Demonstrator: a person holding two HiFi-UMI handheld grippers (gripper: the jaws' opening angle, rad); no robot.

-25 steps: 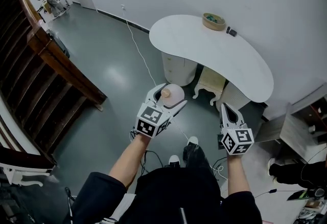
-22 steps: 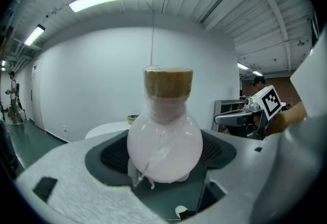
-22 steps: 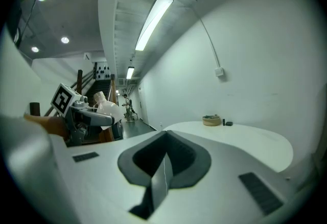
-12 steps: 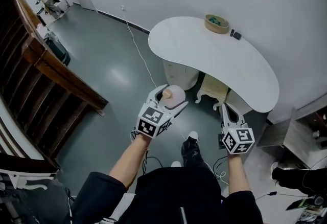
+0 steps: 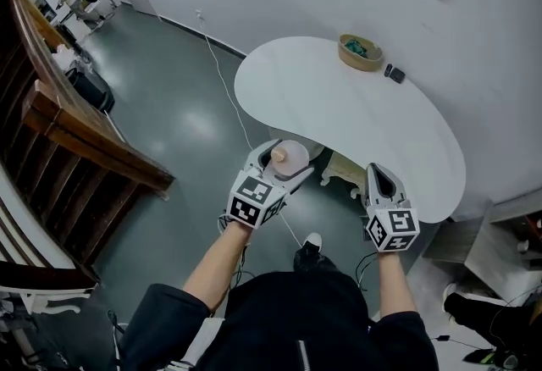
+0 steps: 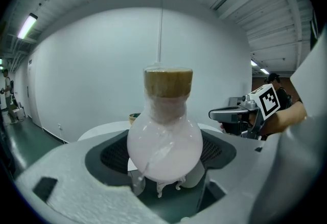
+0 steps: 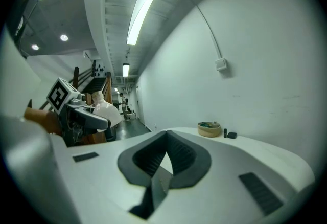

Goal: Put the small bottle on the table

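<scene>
The small bottle [image 5: 286,157] is a round, pale pink flask with a cork. My left gripper [image 5: 284,159] is shut on it and holds it upright above the floor, just short of the white kidney-shaped table [image 5: 339,115]. In the left gripper view the bottle [image 6: 164,138] fills the space between the jaws, and the table [image 6: 102,131] lies behind it. My right gripper [image 5: 378,179] is shut and empty near the table's front edge. In the right gripper view its pads [image 7: 153,159] meet, and the left gripper [image 7: 84,115] with the bottle [image 7: 104,108] is at the left.
On the table's far end stand a woven bowl [image 5: 360,52] and a small dark object [image 5: 395,72]. White pedestals [image 5: 347,170] stand under the table. A wooden stair railing [image 5: 76,124] runs along the left, and a cable [image 5: 224,81] crosses the floor. Low shelves [image 5: 508,234] are at the right.
The table has come closer and now reaches both grippers' fronts. The left gripper still holds the bottle, and the right one stays shut.
</scene>
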